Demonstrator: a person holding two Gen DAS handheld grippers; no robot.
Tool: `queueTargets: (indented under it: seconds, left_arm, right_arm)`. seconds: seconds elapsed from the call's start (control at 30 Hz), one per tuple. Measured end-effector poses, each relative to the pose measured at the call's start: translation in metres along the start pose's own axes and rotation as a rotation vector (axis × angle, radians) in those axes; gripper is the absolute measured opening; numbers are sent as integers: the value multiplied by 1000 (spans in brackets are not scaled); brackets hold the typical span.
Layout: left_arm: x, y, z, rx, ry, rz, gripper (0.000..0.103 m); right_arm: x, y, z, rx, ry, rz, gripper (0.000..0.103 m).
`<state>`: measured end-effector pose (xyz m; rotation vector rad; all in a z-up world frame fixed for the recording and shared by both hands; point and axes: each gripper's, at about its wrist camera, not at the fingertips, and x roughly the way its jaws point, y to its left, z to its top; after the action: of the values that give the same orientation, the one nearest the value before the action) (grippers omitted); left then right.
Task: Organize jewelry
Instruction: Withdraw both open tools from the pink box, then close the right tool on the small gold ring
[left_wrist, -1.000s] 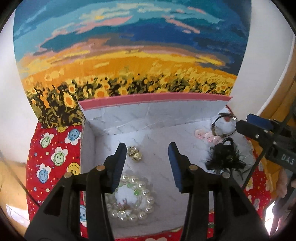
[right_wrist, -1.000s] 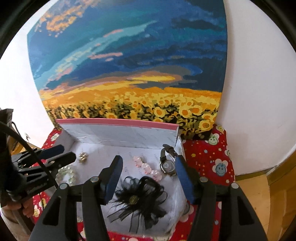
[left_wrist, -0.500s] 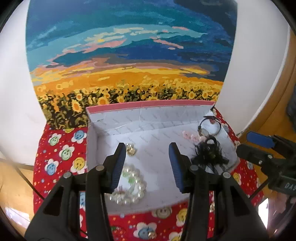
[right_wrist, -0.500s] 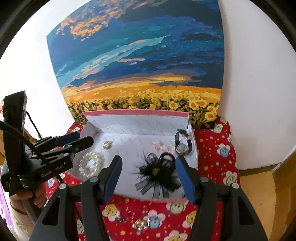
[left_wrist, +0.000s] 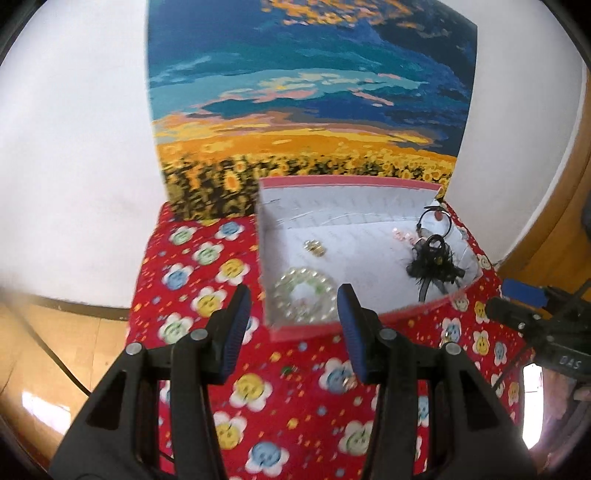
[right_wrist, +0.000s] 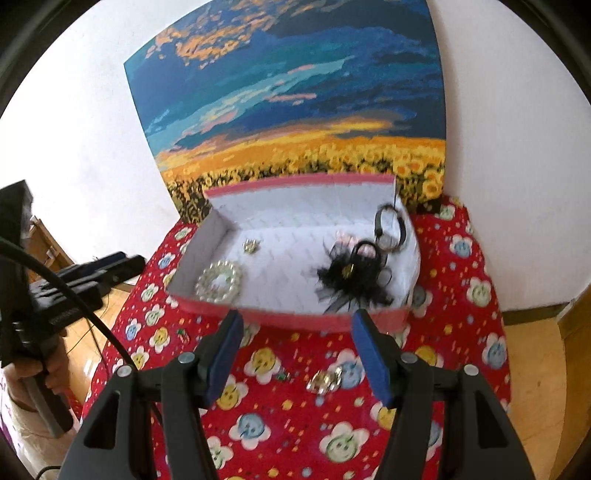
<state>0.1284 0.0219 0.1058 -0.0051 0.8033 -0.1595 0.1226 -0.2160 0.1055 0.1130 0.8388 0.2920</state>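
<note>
A pink box with a white lining (left_wrist: 354, 236) (right_wrist: 295, 254) stands on the red flowered cloth. In it lie a pearl bracelet (left_wrist: 303, 293) (right_wrist: 218, 280), a small gold piece (left_wrist: 314, 248) (right_wrist: 251, 245), a black feather hairpiece (left_wrist: 434, 264) (right_wrist: 351, 277), a pink item (left_wrist: 400, 234) and a watch (right_wrist: 388, 230). On the cloth in front lie a silver brooch (right_wrist: 325, 380) and a small green piece (right_wrist: 282, 376). My left gripper (left_wrist: 293, 328) is open and empty, in front of the box. My right gripper (right_wrist: 297, 354) is open and empty, above the cloth near the brooch.
A sunflower painting (right_wrist: 295, 110) leans on the white wall behind the box. The red cloth (left_wrist: 280, 398) covers a small table with wooden floor (right_wrist: 535, 369) around it. Each gripper shows at the other view's edge (left_wrist: 546, 317) (right_wrist: 74, 280).
Both grippers have pulled back and up from over the box. The box now sits farther away and the cloth in front of it, with the brooch, has come into view.
</note>
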Motion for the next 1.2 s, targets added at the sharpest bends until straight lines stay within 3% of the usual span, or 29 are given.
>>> queueTargets:
  seconds: [0.37,0.67,0.97,1.1,1.2]
  left_arm:
    - [-27,22,-44,-33,16,26,41]
    - [-19,42,-69,-16,55,62,41]
    - [-2,65,-80,-51,82,45,41]
    - [6,75,-82,-70,91,50,42]
    - [11,82,-84,-88,96,51,42]
  right_arm:
    - [4,22,-42,39,47,29,64]
    - [26,58,-71,60,77,-5,64]
    - [55,94,-86,56,107,-14,55]
    - [69,110,-85,-20,97,-57,42]
    - [77,116,-83,-35,91,-47,40]
